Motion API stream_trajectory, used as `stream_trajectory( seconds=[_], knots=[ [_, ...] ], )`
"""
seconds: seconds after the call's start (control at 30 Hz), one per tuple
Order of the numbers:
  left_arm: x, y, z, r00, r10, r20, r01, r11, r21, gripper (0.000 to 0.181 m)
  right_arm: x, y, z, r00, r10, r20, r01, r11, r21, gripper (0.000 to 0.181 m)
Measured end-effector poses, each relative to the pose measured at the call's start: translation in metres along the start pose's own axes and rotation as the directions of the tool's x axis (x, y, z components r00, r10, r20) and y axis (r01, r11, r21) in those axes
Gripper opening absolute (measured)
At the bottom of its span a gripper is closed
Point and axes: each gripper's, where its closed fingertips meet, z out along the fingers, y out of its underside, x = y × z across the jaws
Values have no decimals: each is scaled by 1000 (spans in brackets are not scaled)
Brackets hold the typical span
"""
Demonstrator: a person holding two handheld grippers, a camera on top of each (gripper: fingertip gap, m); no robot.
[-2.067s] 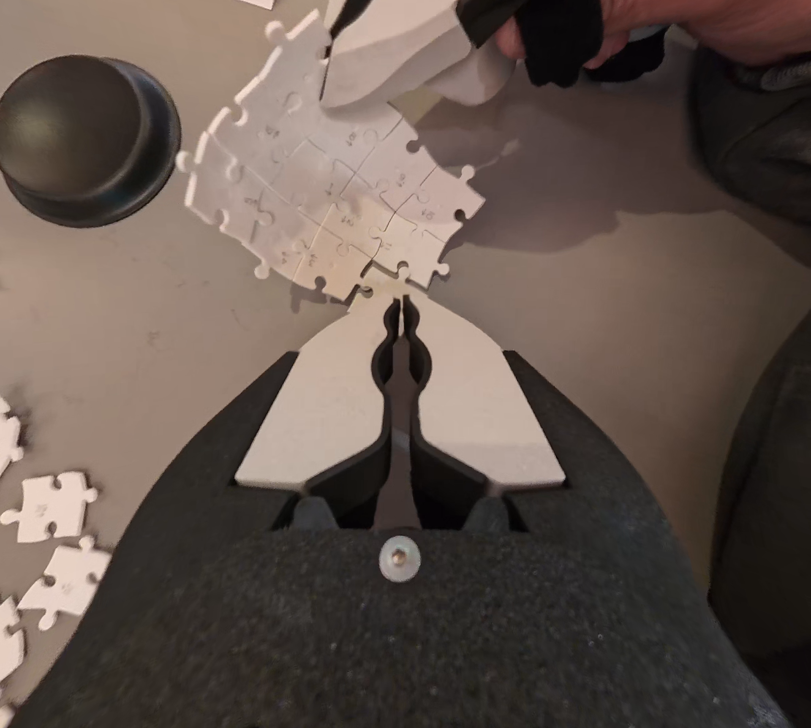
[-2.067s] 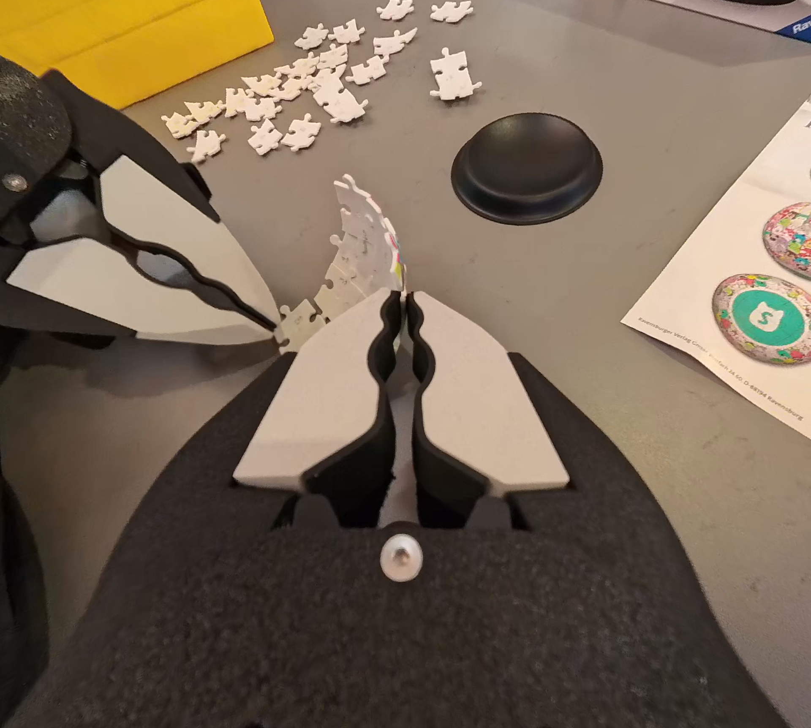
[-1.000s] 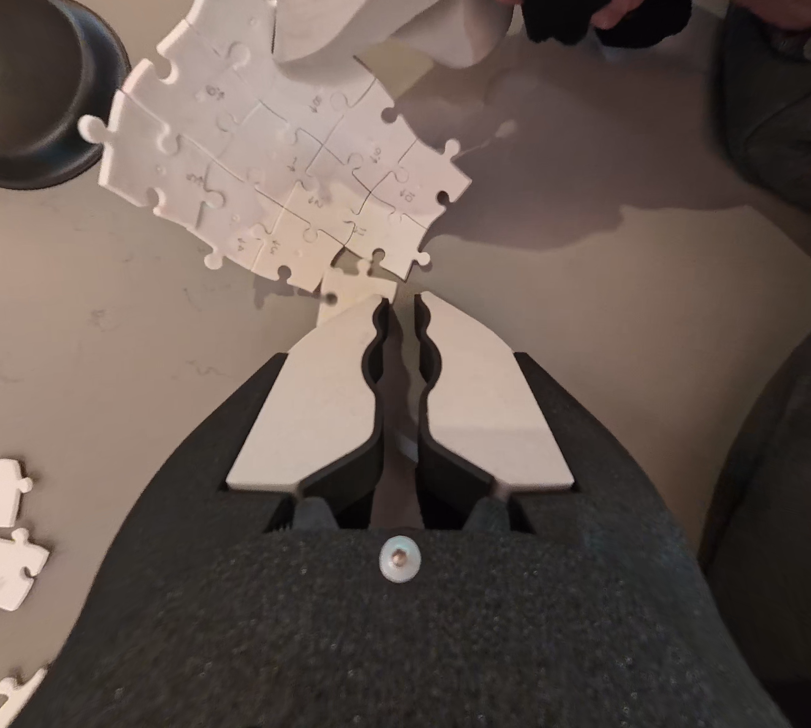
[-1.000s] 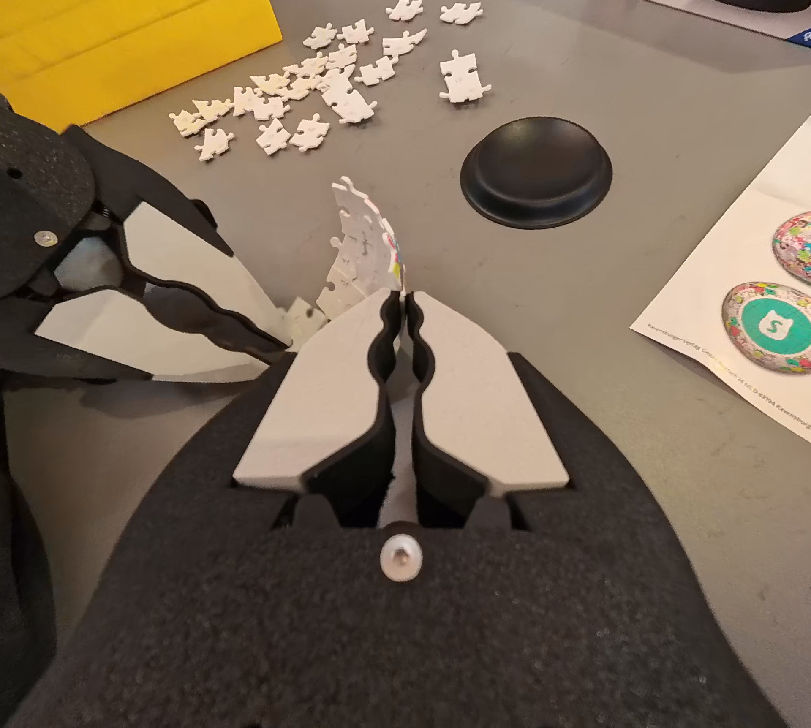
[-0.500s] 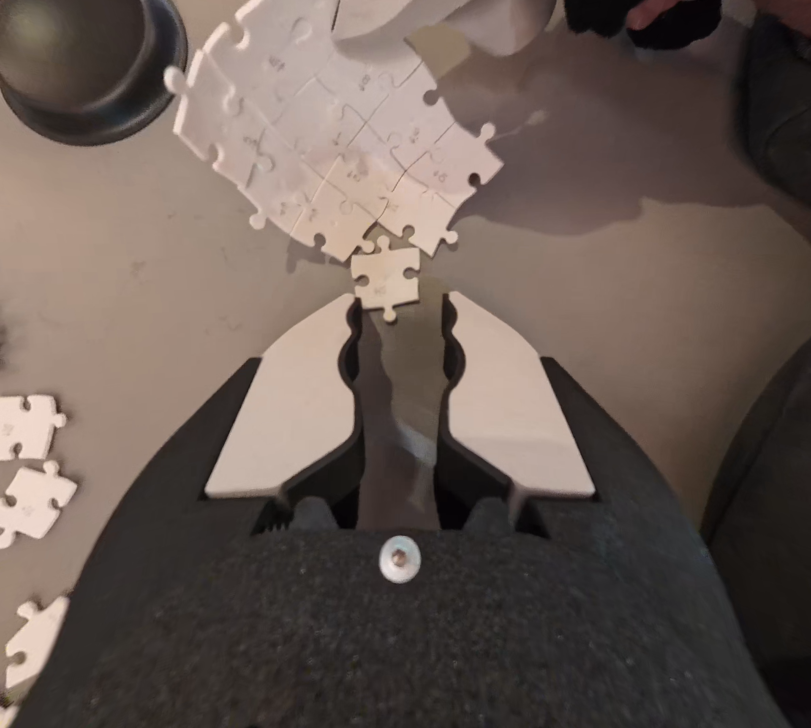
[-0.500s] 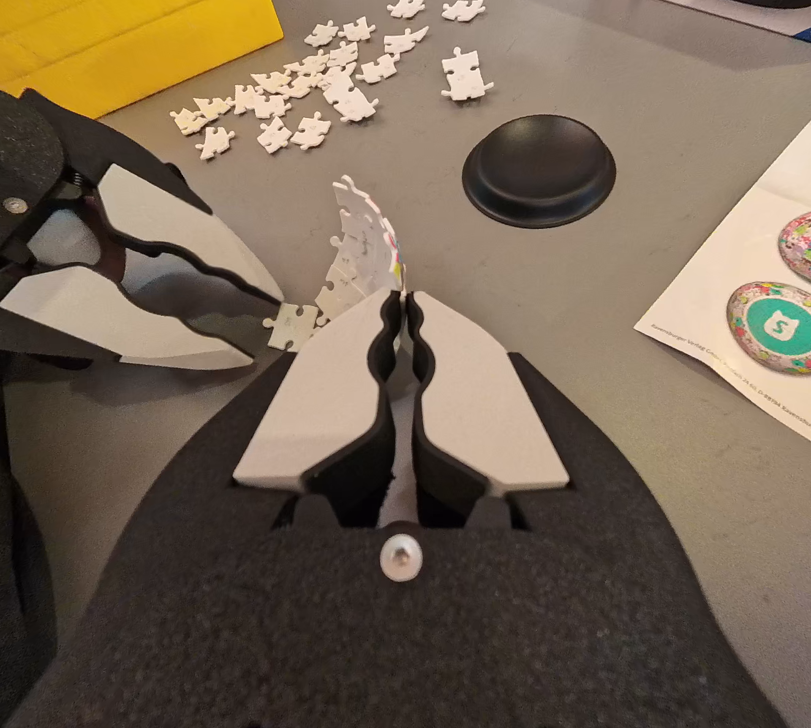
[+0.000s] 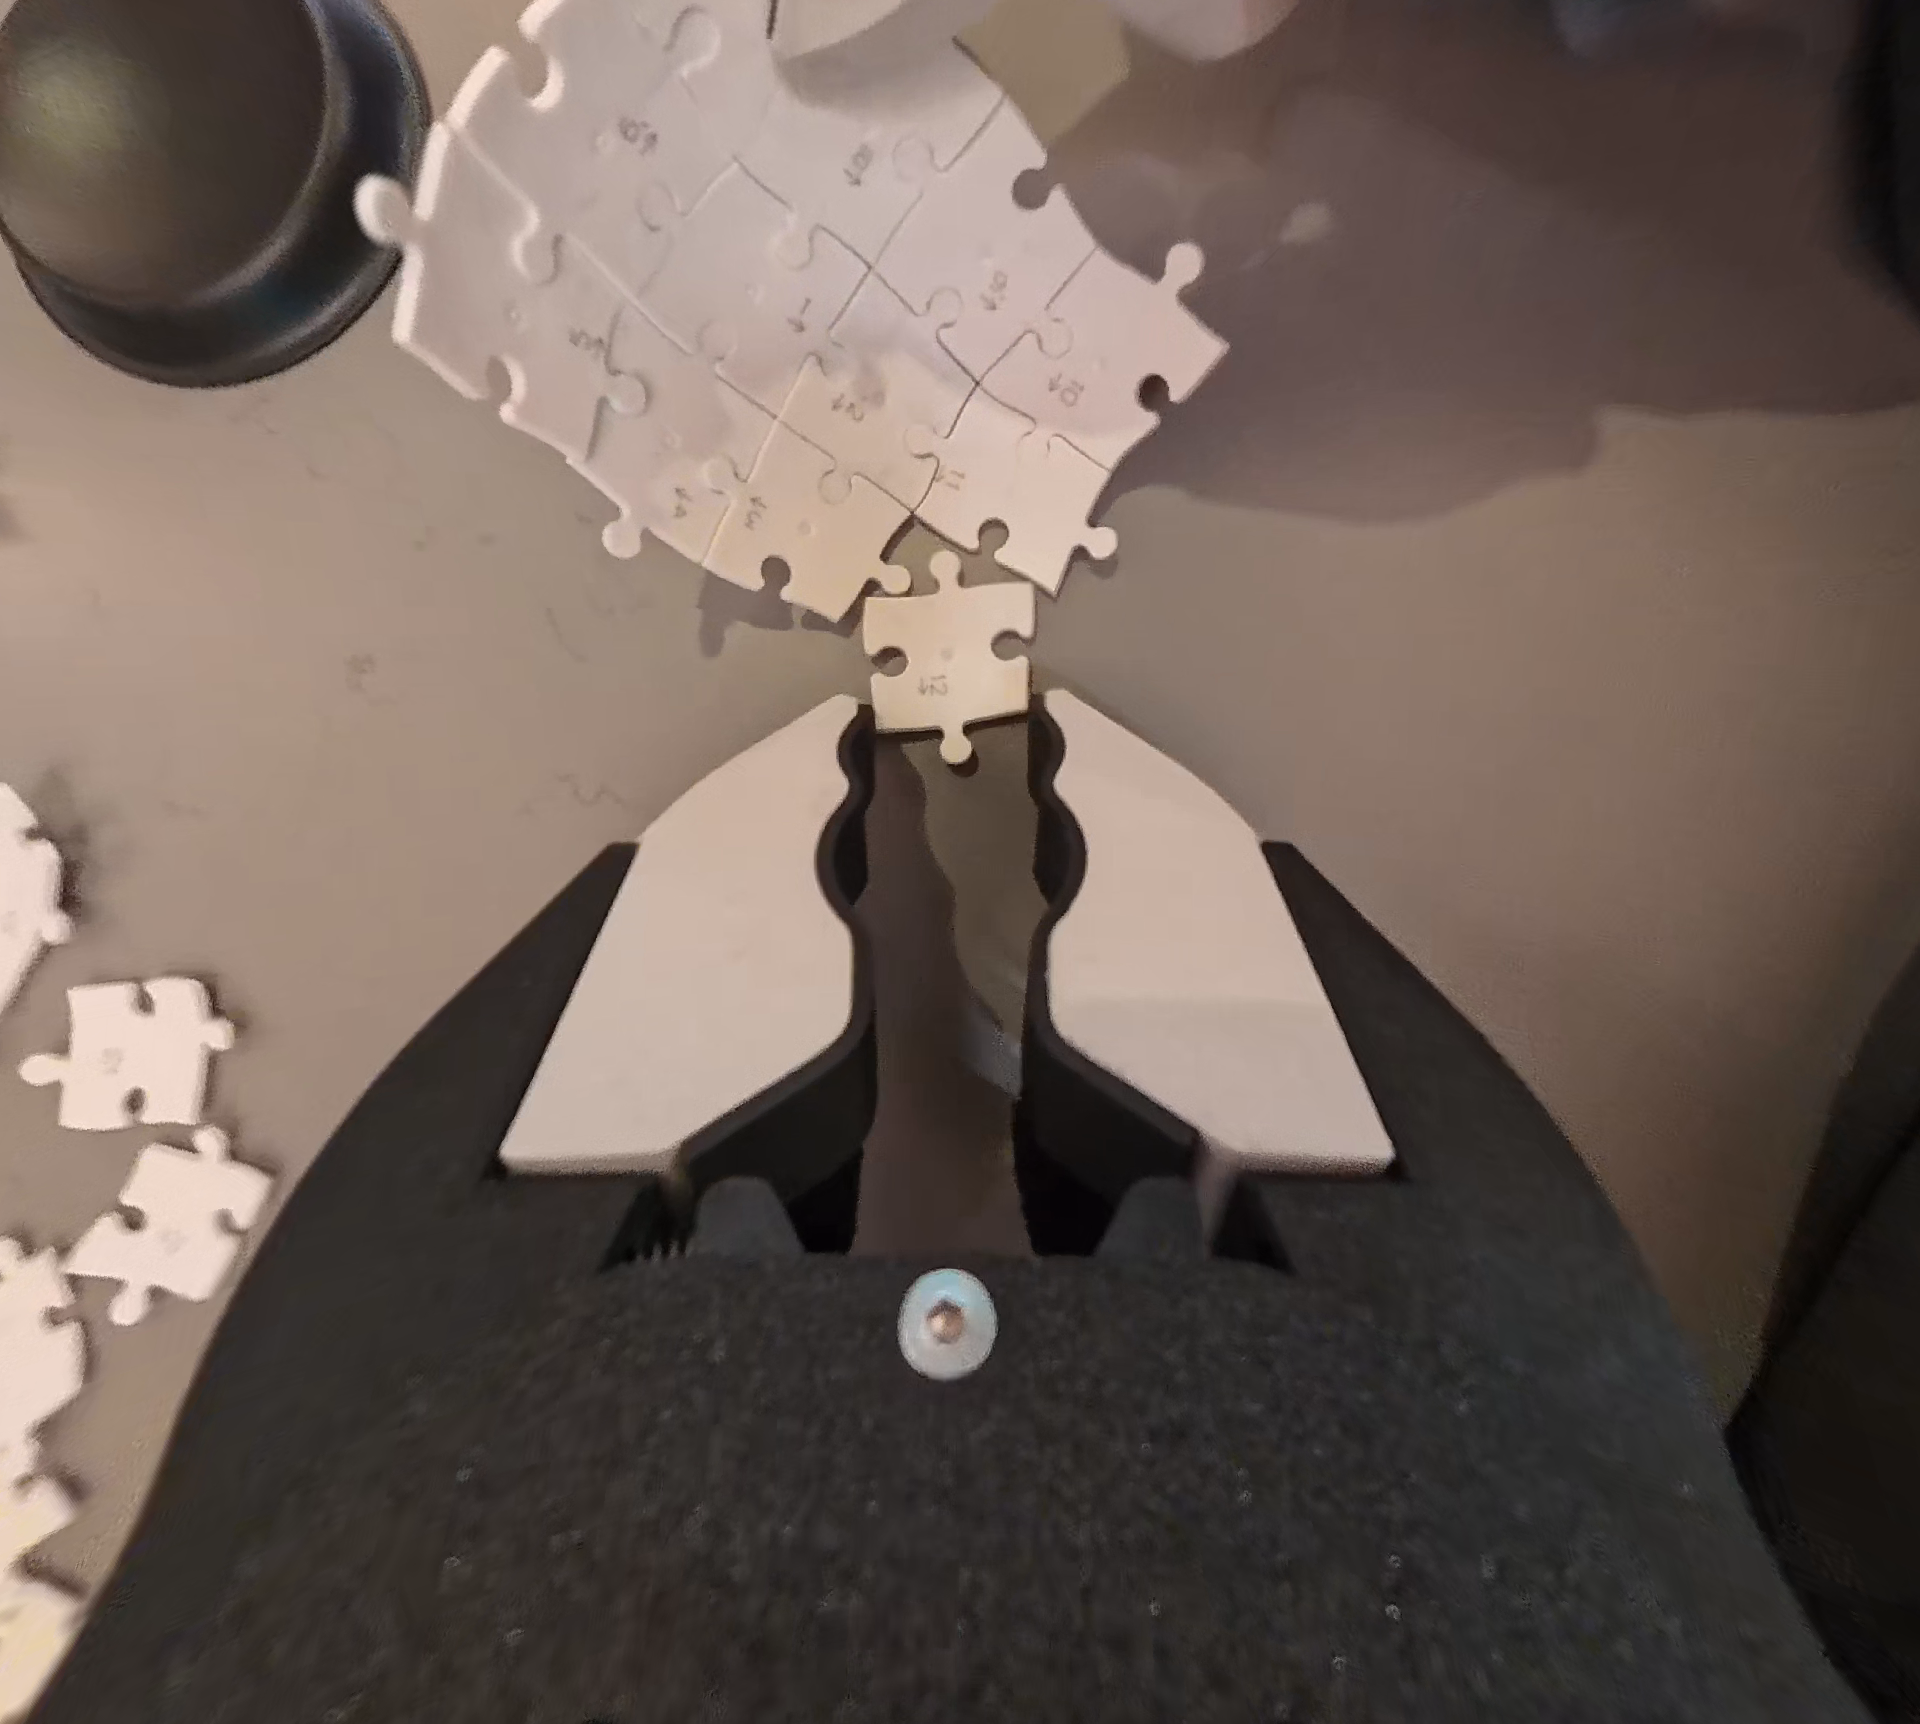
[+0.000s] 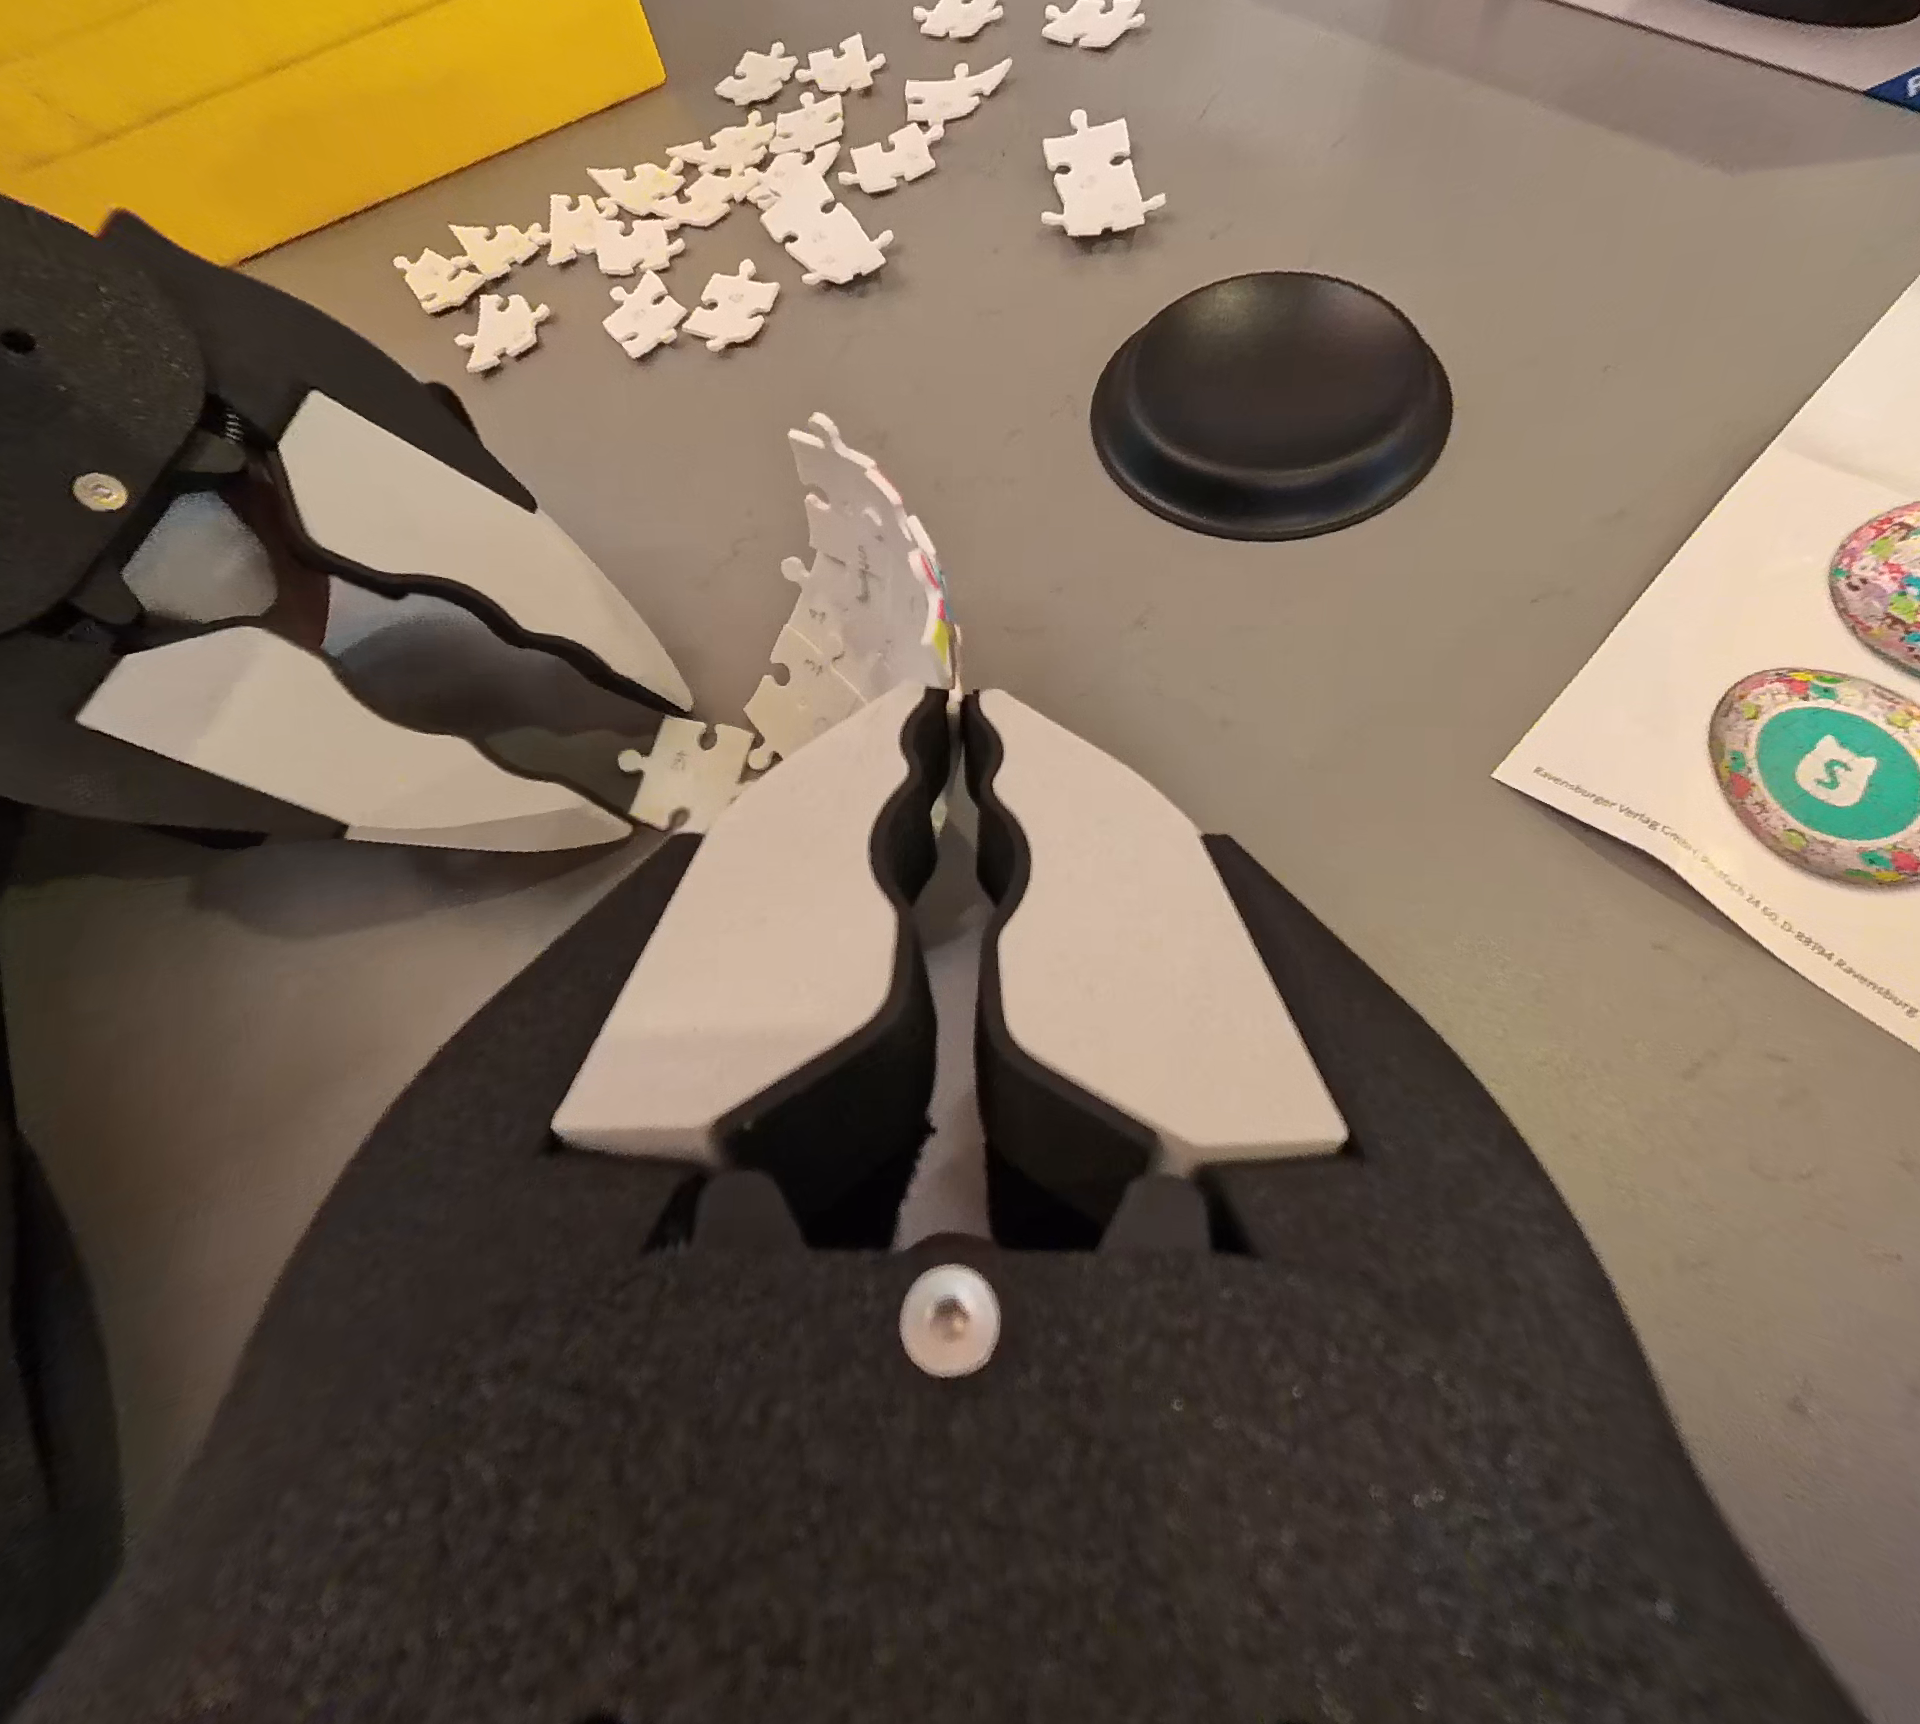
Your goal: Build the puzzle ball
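Your left gripper (image 7: 948, 718) has its fingers spread around a single loose piece (image 7: 951, 658), not pinching it as far as I can tell. Just beyond, your right gripper (image 8: 943, 710) is clamped on the curved assembled section (image 7: 790, 303), holding it upright. You're mid-fitting: next, line the tab up with that bottom notch and press. Spare pieces (image 8: 727, 188) and the black stand (image 8: 1270, 405) sit farther back.
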Motion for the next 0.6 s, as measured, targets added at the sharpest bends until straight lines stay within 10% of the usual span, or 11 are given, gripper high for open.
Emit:
stream_trajectory(
  seconds=[0.6],
  knots=[
    [-4, -13, 2, 864, 472, -172, -490, 868, -77, 28, 0, -1, -3, 1000, -13, 2, 13, 1000, -1, 2]
  ],
)
